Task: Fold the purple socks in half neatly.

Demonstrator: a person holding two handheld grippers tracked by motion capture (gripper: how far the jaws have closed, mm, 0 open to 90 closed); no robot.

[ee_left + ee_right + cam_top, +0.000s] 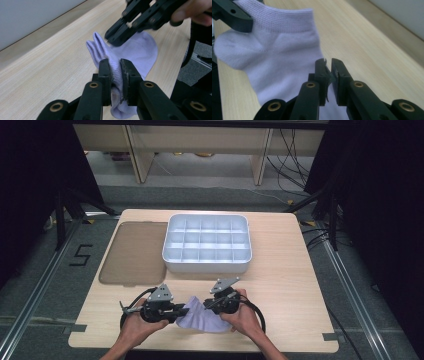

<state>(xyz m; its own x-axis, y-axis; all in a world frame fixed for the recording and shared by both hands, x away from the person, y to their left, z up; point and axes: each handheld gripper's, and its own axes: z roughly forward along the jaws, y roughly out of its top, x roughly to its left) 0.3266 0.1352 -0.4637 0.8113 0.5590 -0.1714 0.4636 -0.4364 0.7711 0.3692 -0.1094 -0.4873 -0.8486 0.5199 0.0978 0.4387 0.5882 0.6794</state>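
Sock (200, 316), pale lilac, near counter (285, 285) edge, well in front of white divided tray (207, 244). Left gripper (115, 68) jaws clamp its bunched end; right gripper (328, 67) jaws closed, pinching thin edge. No label readable; floor marking "5" (80, 255) left of tray.

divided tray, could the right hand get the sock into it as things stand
Probably not yet: the left gripper is shut on the sock, pinning that end. Otherwise the table between the right gripper and the divided tray looks free.
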